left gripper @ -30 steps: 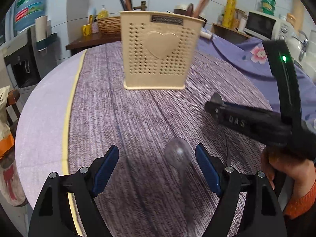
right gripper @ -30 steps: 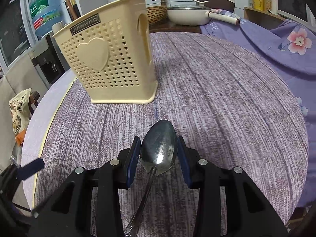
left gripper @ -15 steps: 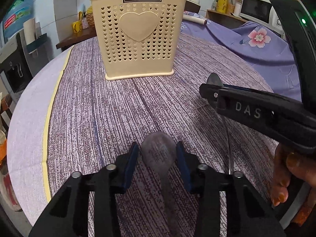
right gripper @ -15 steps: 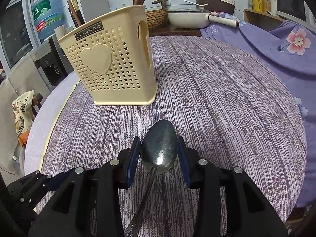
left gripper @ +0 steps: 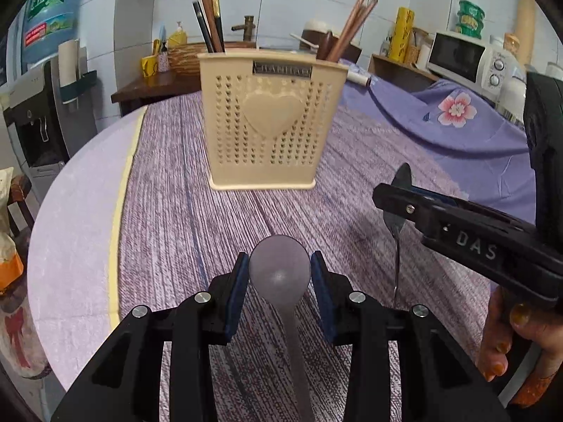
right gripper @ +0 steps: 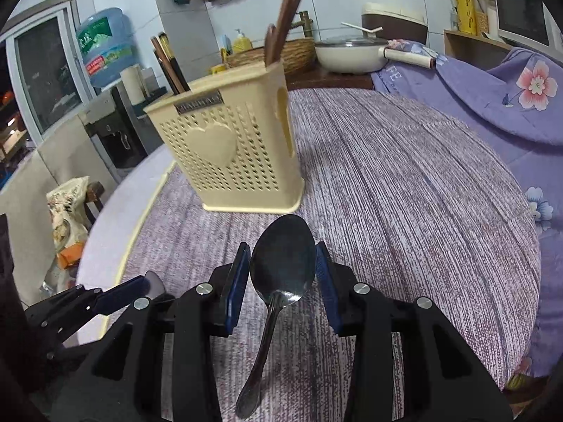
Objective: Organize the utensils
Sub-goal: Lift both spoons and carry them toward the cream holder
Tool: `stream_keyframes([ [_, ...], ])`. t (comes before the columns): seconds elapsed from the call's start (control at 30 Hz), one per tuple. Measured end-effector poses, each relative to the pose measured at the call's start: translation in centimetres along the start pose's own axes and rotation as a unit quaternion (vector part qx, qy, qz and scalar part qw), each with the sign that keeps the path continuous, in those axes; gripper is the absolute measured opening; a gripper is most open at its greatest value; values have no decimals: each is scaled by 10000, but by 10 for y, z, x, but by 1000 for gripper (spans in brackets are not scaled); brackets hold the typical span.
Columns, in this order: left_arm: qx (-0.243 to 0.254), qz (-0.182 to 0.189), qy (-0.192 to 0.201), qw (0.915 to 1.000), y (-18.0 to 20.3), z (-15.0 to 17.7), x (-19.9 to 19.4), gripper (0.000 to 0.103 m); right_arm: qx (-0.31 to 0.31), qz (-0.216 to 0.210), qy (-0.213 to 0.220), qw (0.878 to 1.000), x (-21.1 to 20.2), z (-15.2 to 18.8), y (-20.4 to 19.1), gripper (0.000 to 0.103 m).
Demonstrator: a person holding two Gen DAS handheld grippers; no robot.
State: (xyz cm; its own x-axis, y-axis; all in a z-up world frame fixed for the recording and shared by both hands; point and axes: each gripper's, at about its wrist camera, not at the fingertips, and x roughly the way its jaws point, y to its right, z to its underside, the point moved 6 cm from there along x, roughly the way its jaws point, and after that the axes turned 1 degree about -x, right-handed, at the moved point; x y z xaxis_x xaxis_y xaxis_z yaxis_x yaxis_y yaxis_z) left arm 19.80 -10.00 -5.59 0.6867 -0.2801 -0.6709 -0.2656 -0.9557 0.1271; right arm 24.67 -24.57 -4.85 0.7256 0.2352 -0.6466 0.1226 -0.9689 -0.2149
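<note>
Left gripper (left gripper: 279,274): I read its blue-padded fingers as closed against the bowl of a matte grey metal spoon (left gripper: 280,270); pads touch both sides of the bowl, handle runs back between the black arms toward my camera.
Left spoon position: held above the table, bowl pointing toward the holder, well short of it.
Right gripper (right gripper: 283,274): fingers clamped on the bowl of a shiny dark steel spoon (right gripper: 283,260); handle hangs down and back below the jaws.
Right gripper, seen from left view (left gripper: 404,197): I see it at right, side-on, spoon bowl edge-on above and below the finger, thin handle dropping beneath.
Left gripper, seen from right view (right gripper: 140,286): low at left, one blue pad and a sliver of grey bowl showing.
Holder: cream perforated plastic utensil holder with a raised heart (left gripper: 269,119) (right gripper: 228,151), upright on the table ahead of both grippers; I see wooden chopsticks (left gripper: 352,24) and dark utensils standing in it.
Surface: round table under a purple striped woven cloth (left gripper: 176,218) (right gripper: 404,183).
</note>
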Motion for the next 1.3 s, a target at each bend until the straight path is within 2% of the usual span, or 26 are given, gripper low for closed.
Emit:
stream_keyframes([
  [0.27,-54,-13,373,9993,-8,-18,-26,35,-265,-439,169,9985,-43,-14,-17,38],
  [0.4,-158,6,518,9985,-14,-26,-34,35,-461,-488,212,9975,-58,-16,-25,38],
  [0.67,-124,59,932,9956,-14,-39,-49,35,-467,-496,239,9974,-62,-14,-30,38],
  [0.97,-194,32,1018,9946,-18,-48,-51,35,-589,-463,268,9968,-62,-21,-31,38],
  [1.17,-201,96,1090,9938,-21,-60,-57,35,-754,-524,406,9950,-66,-36,-37,38],
  [1.3,-195,70,1318,9911,-25,-85,-69,35,-898,-538,602,9927,-74,-56,-44,38],
])
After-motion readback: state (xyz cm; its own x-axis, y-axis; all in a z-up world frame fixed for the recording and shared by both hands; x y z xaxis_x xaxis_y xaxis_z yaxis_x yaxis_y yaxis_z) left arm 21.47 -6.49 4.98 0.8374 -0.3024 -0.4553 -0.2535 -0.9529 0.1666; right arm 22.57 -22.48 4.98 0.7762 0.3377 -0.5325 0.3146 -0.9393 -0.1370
